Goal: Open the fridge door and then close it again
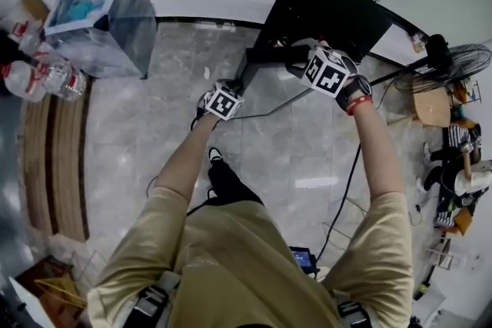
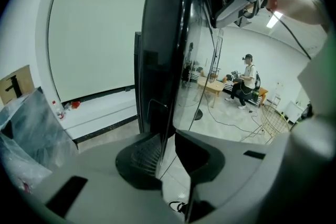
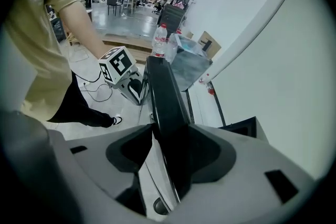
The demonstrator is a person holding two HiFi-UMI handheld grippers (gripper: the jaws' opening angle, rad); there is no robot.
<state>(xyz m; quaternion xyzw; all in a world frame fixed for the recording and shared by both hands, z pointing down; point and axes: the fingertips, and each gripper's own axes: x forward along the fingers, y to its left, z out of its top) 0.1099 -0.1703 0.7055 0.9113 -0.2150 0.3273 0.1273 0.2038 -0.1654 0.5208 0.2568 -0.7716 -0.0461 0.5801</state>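
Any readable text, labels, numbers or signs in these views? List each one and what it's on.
Nothing can be read as text in any view.
Left marker cube, right marker cube: black-and-white square patterns only, no letters.
Bottle: red label, too small to read.
Cardboard box: a black mark, not legible as text.
Fridge door: no print visible.
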